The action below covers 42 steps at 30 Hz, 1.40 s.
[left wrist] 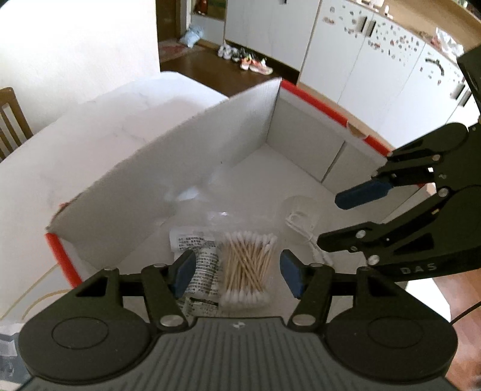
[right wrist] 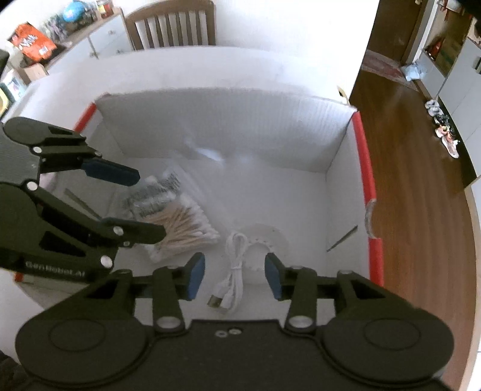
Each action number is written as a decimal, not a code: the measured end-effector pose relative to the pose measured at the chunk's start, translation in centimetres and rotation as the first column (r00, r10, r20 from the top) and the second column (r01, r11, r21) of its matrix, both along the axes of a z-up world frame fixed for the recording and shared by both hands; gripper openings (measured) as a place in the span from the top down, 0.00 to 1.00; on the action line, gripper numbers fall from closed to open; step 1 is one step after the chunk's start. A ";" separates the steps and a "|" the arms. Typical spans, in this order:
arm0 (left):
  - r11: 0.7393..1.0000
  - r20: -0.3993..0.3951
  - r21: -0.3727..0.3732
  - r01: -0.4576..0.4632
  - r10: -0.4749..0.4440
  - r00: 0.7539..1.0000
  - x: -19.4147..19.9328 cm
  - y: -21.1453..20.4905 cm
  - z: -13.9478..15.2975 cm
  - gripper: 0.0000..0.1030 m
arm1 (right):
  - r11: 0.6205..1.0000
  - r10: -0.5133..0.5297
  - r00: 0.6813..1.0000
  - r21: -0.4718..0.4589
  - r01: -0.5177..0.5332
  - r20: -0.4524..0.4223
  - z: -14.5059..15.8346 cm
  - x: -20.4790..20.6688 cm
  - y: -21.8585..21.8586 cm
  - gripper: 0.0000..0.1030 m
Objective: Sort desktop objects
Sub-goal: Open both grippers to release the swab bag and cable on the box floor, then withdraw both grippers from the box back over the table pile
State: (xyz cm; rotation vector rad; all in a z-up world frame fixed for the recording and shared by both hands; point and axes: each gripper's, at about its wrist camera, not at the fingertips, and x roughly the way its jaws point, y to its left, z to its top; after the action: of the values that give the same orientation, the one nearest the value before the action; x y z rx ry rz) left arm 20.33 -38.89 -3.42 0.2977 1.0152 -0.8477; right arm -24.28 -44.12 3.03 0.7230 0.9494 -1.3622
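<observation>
A white cardboard box (left wrist: 303, 135) with red edges (right wrist: 363, 156) holds the objects. A clear bag of cotton swabs (left wrist: 246, 267) with a printed label (left wrist: 204, 270) lies on the box floor, also in the right wrist view (right wrist: 180, 225). A coiled white USB cable (right wrist: 231, 276) lies over a round white ribbed item (right wrist: 264, 243), both faint in the left wrist view (left wrist: 300, 216). My left gripper (left wrist: 237, 273) is open and empty, its fingers on either side of the swab bag. My right gripper (right wrist: 234, 275) is open and empty, straddling the cable just above it.
The box stands on a white table (left wrist: 75, 144) near its edge. A wooden chair (right wrist: 171, 24) stands behind the table. Wooden floor (right wrist: 421, 210) lies to the right. White cabinets (left wrist: 375, 60) and shoes (left wrist: 246, 60) are in the background.
</observation>
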 end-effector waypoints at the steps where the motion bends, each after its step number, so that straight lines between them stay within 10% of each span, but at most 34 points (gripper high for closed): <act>1: 1.000 0.002 -0.006 -0.006 0.006 1.000 0.0 0.3 0.3 0.41 | 1.000 0.008 1.000 -0.012 -0.008 0.006 0.4 0.1 0.3 0.56; 16: 0.997 0.049 -0.059 -0.046 0.049 0.998 -2.2 2.6 2.4 0.41 | 0.993 0.063 0.997 -0.107 -0.057 0.049 2.9 0.9 3.5 0.40; 32: 0.985 0.098 -0.167 -0.043 0.060 0.993 -5.0 6.9 4.6 0.04 | 0.988 0.038 0.998 -0.152 -0.031 0.043 3.9 3.0 6.9 0.40; 42: 0.975 0.102 -0.218 -0.043 0.066 0.993 -6.2 10.4 5.0 0.02 | 0.985 -0.006 0.999 -0.173 0.013 0.044 3.9 6.2 8.6 0.40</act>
State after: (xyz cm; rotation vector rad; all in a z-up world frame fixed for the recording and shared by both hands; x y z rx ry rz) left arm 14.16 -28.47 1.59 0.1288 0.8188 -0.8741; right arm -18.10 -35.50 6.96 0.6221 0.7830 -1.4129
